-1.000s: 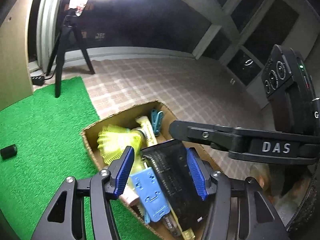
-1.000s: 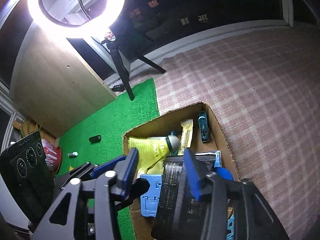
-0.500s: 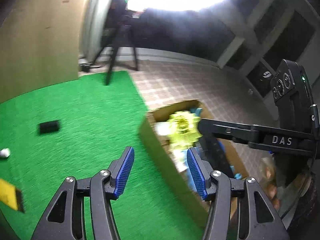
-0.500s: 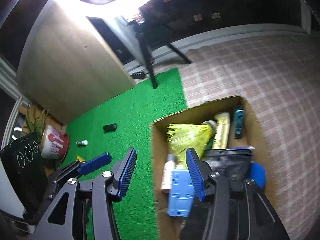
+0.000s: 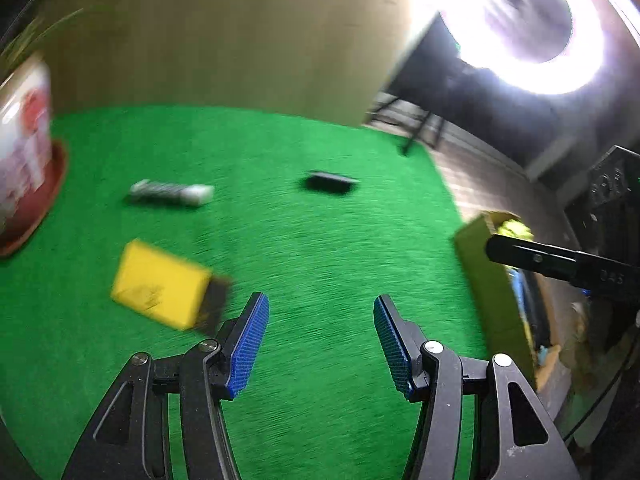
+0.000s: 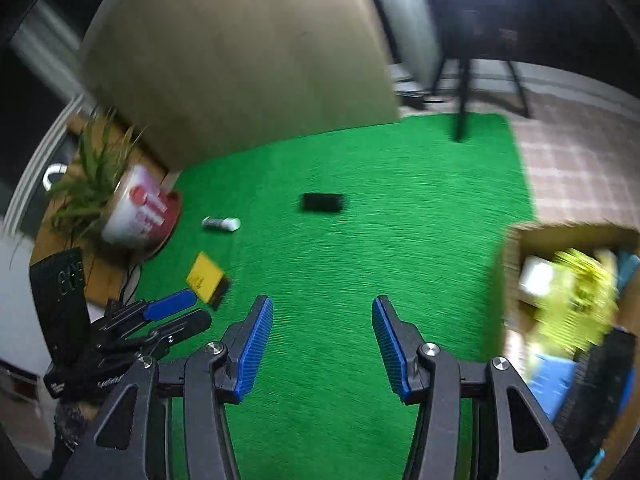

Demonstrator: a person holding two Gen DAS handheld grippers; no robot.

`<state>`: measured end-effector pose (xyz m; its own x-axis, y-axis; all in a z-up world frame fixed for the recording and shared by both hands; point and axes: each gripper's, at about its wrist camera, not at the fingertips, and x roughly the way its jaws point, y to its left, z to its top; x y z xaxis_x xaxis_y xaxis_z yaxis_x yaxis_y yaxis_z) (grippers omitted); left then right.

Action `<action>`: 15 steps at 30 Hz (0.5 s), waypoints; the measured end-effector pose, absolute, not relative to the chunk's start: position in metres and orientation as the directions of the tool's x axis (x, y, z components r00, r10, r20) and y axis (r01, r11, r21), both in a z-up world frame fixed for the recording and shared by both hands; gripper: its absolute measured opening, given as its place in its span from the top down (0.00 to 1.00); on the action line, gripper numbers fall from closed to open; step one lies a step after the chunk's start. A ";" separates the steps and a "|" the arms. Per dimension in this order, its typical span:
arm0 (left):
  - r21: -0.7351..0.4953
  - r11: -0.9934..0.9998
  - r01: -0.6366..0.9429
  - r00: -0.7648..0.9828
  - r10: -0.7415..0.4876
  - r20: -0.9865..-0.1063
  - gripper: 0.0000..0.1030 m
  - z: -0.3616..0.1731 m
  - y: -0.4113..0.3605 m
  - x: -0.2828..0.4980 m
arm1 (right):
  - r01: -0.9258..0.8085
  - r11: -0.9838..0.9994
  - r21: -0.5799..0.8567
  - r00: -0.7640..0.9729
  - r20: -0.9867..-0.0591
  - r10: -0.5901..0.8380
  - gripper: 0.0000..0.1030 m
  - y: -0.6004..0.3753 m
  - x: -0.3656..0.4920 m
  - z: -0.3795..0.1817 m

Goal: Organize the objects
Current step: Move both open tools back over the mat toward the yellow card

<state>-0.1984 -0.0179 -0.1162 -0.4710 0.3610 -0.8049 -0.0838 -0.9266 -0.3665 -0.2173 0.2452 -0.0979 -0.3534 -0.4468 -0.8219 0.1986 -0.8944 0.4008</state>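
Step in hand: transit between pickups, both claws unloaded over the green mat (image 5: 320,240), away from the cardboard box (image 6: 516,280). Next pickup not yet begun.

Left claw (image 5: 320,336): jaws parted, blue pads bare, nothing between them; angled down at the mat.

Right claw (image 6: 322,336): jaws likewise parted and bare; aimed at open mat, box at its right edge.

Nearest loose item: yellow block (image 5: 160,288) with a dark end, flat on the mat just ahead and left of the left claw; apart from the pads.

Box: on the floor at the mat's right edge, already stocked with a yellow-green shuttlecock bundle (image 6: 576,300), a blue plastic piece (image 6: 548,384), a black mesh item (image 6: 600,380). Contents blurred; finer identity cannot be told.

Mid-mat: white-and-grey tube (image 5: 172,194) lying on its side, well apart from the block; black rectangular object (image 5: 330,182) further right, lying flat.

Far: potted plant (image 6: 132,212) on a red saucer off the mat's left corner; wooden panel (image 6: 240,60) behind; ring light (image 5: 528,28) on a tripod.

Judged progress: three loose items left on the mat, box partly filled.

Judged next move: settle on one target, likely the yellow block for the left claw; bring the jaws down astride its narrower sides, close, carry to the box. Blur suggests aim needs steadying first.
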 end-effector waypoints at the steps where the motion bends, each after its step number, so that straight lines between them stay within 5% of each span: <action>1: -0.369 -0.927 -0.065 -0.474 0.354 -0.806 0.43 -0.118 -0.029 -0.196 | 0.222 -0.889 0.400 -0.337 -0.824 -0.455 0.53 0.231 -0.221 -0.099; 15: -0.446 -0.893 0.057 -0.493 0.364 -0.791 0.43 -0.147 -0.113 -0.167 | 0.372 -0.812 0.450 -0.102 -0.849 -0.518 0.53 0.081 -0.268 -0.152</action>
